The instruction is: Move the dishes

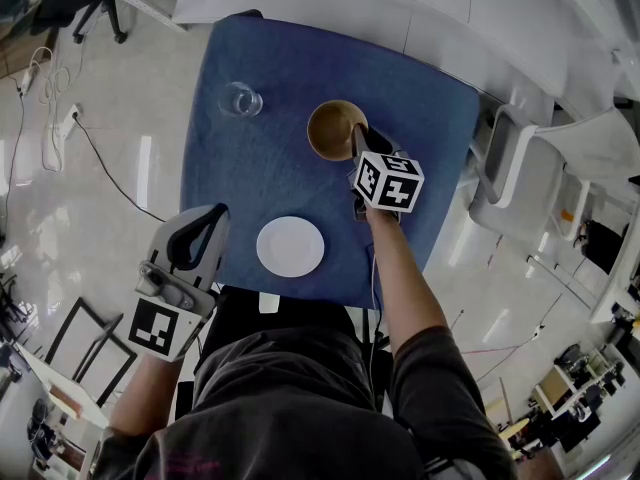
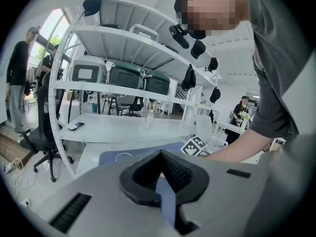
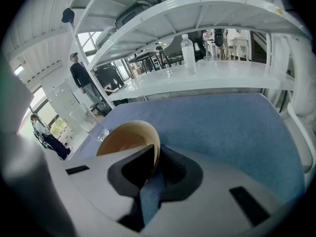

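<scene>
Three dishes stand on the desk, one of each kind, well apart from one another on its square top of matte, felt-like blue. There is one round tan bowl with a smooth, thin wall and a darker inside, near the far middle. One flat white plate, a plain glossy disc, lies close to the near edge. One clear, short glass stands toward the far left. There are two claws, each a pale grey plastic body with black ribbed pads, and each carries one cube with black-and-white square markers. The right claw reaches to the bowl's near right side and is clamped on its rim. In the right gripper view the thin tan edge of the bowl runs down between the two pads of the right claw, one pad inside the bowl and one outside. The glass shows just beyond the bowl there. The left claw hangs at the desk's near left corner, beside the plate but not touching it. In the left gripper view the left claw has its pads together at the tips with nothing between them.
</scene>
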A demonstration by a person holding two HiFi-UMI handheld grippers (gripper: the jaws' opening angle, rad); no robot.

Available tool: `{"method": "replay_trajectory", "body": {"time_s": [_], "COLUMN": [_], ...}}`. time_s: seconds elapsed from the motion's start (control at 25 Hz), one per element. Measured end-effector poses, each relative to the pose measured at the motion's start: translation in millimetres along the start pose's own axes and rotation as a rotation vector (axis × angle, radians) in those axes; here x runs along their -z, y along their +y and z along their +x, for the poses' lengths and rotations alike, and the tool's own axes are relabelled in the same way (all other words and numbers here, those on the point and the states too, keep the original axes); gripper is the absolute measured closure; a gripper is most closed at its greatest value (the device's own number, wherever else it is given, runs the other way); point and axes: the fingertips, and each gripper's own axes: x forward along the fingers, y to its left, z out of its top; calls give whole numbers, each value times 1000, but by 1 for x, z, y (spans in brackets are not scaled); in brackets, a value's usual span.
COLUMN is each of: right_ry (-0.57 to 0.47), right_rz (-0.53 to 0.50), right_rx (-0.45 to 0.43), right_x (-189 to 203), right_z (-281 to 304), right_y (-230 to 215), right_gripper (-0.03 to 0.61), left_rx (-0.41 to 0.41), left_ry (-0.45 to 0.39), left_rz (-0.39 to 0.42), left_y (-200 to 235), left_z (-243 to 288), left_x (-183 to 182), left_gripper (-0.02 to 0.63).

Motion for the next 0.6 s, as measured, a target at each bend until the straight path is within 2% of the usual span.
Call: {"method": "replay_trajectory", "body": {"time_s": [0.16, 0.6], "right_ry": [-5, -65], "right_rz": [-4, -27], "right_rx": [3, 14], "right_x": [0, -9], "right_z": [1, -30], "right_y": [1, 15], "right_gripper": [558, 562], "left_rx": [-4, 3], "left_ry": [-3, -40], "left_rz": [-2, 7], "left_y": [-1, -7], "left_z": [-2, -30], "left_x": [3, 10], "left_gripper": [612, 612]}}
